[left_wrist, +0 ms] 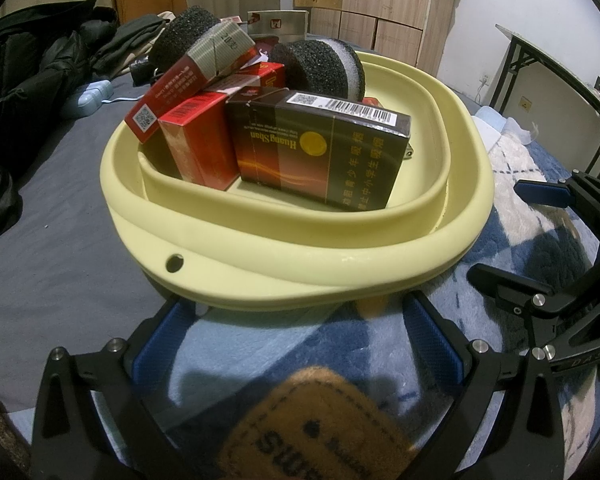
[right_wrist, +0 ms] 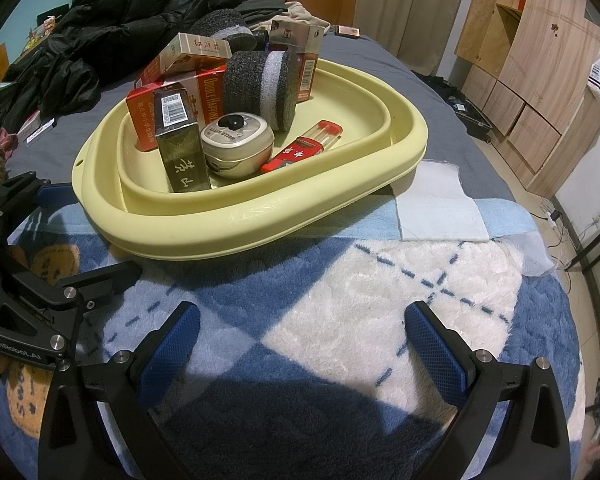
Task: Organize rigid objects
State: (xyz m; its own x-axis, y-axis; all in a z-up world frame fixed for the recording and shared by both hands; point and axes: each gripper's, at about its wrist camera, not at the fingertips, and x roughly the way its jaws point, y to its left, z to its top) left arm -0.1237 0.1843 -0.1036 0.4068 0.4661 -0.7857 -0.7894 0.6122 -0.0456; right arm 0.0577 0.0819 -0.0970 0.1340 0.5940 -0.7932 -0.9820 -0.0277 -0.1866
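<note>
Jaws spread wide and gripping nothing: that is the left gripper point(left_wrist: 296, 340) at the bottom of the left wrist view, its blue pads hanging over a blue and white fleece blanket point(left_wrist: 540, 220), just short of the near rim of a pale yellow basin point(left_wrist: 300, 264). The basin fills the middle of the frame and rests on the blanket, which lies on a bed. Inside it a dark brown cigarette box point(left_wrist: 324, 148) leans at centre, a red box point(left_wrist: 198, 140) stands to its left, and another red and grey box point(left_wrist: 192, 80) lies tilted on top. Two round black sponges point(left_wrist: 320, 68) sit behind them. A brown patch point(left_wrist: 312, 424) on the blanket shows at lower centre. At the right edge the right gripper point(left_wrist: 548, 248) comes into frame. Dark jackets point(left_wrist: 28, 80) are heaped at upper left.

From the right wrist view, the right gripper point(right_wrist: 302, 344) at the bottom has its jaws equally spread with nothing between them, hanging above the blanket point(right_wrist: 380, 300) and well short of the basin point(right_wrist: 260, 220), which sits in the upper middle. Here a round silver tin point(right_wrist: 238, 146) and a small red case point(right_wrist: 300, 152) lie on the basin floor, beside the dark box point(right_wrist: 182, 152). The left gripper point(right_wrist: 52, 256) shows at the left edge, close to the basin's rim. A pale cloth point(right_wrist: 436, 204) lies just right of the basin.
</note>
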